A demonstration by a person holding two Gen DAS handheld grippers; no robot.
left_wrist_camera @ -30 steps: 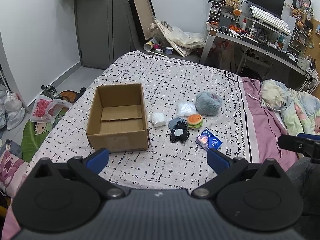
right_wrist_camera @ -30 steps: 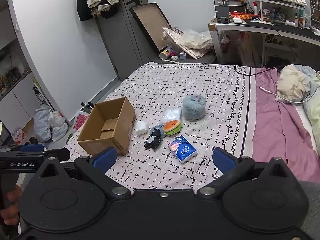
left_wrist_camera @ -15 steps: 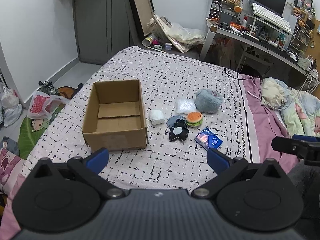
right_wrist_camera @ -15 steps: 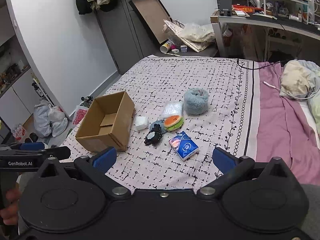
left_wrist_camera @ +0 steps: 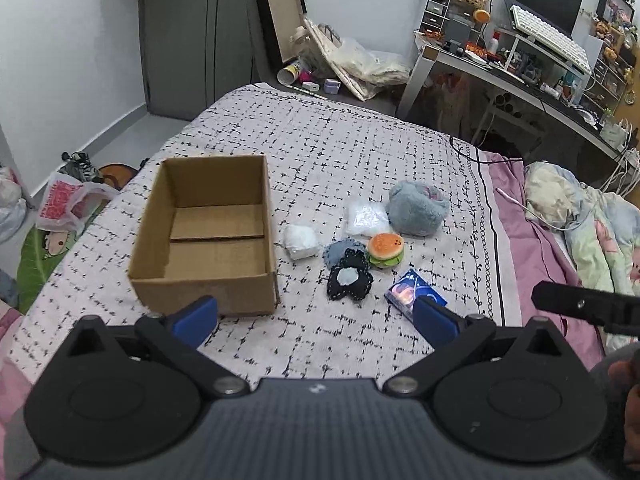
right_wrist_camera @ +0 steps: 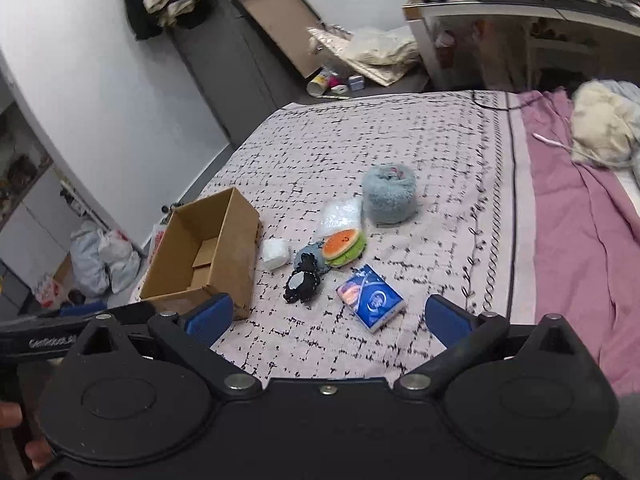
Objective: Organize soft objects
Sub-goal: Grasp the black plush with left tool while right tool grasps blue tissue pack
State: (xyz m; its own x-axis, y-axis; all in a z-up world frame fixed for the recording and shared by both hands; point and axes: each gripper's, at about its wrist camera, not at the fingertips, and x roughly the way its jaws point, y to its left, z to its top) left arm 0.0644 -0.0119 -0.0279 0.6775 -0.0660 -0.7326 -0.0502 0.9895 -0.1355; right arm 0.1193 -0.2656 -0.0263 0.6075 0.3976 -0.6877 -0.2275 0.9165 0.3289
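Two grippers: we've got the left gripper (left_wrist_camera: 315, 317) and the right gripper (right_wrist_camera: 327, 317) both hovering over the near edge of the bed, blue pads spread wide, nothing between them.
Box: the open brown cardboard box (left_wrist_camera: 208, 240) sits just ahead of our left gripper's left pad (left_wrist_camera: 195, 318), nothing inside that we can see.
White bits: a small white padded square (left_wrist_camera: 301, 240) lies just right of the box; a clear crinkly plastic pouch (left_wrist_camera: 366, 218) sits further out from us.
Fluffy one: the grey-blue furry pouch (left_wrist_camera: 417, 208) is the farthest item, touching the plastic pouch.
Burger: the orange-and-green burger plush (left_wrist_camera: 385, 249) sits ahead of our left gripper's right pad (left_wrist_camera: 434, 316).
Dark ones: a black stitched fabric pad with a pale centre (left_wrist_camera: 349, 279) overlaps a denim-blue round pad (left_wrist_camera: 338, 249).
Tissues: the blue tissue pack (right_wrist_camera: 371, 301) is the closest item, between our right gripper's pads and just beyond them.
Bedspread: white with a black dashed grid (left_wrist_camera: 360, 152).
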